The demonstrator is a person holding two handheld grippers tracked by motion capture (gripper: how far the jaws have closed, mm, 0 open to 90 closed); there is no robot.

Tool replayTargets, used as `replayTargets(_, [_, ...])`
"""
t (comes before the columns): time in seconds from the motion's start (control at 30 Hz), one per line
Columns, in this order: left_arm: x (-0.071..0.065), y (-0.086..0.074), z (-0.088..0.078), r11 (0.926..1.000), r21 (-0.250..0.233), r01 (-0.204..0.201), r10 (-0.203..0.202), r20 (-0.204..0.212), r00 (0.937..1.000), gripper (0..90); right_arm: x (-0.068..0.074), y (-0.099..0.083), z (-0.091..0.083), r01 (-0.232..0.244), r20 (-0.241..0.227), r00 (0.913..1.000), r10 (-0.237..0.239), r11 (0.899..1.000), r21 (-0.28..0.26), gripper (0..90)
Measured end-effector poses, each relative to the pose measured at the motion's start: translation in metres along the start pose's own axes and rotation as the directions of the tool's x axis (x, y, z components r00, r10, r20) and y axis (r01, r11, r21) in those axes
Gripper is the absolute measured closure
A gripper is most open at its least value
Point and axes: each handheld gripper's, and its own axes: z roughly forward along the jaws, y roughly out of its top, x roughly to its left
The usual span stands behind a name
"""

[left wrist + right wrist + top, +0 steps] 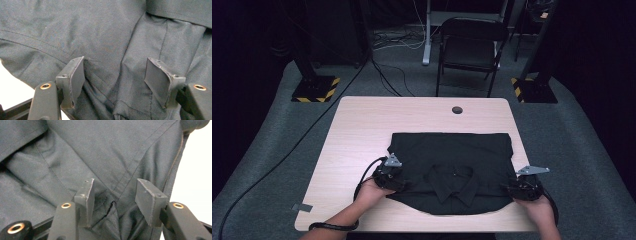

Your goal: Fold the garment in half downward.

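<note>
Holding a folded black shirt (452, 170) at its two near corners on the table (362, 125).

Left of the shirt we see a wide strip of bare tabletop, and our left gripper (393, 176) sits at the shirt's near left edge, jaws parted with cloth bunched between them but the pads (75, 80) not pressing it. The shirt is dark, smooth, folded to a broad rectangle, its collar (452, 181) towards us; the long axis runs side to side, the near hem close to the table's front edge, open wood beyond the far hem up to the small hole (457, 109). Our right gripper (524, 189) meets the shirt's near right corner, likewise spread over a fold, ungripped, beside the table's right edge.
</note>
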Motion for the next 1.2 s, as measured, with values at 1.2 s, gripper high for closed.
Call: replayTargets(1.2, [-0.01, 0.005, 0.009, 0.9996, -0.02, -0.021, 0.022, 0.066, 0.9976, 21.7, -0.02, -0.012, -0.008, 0.003, 0.005, 1.0, -0.003, 0.999, -0.033, 49.3])
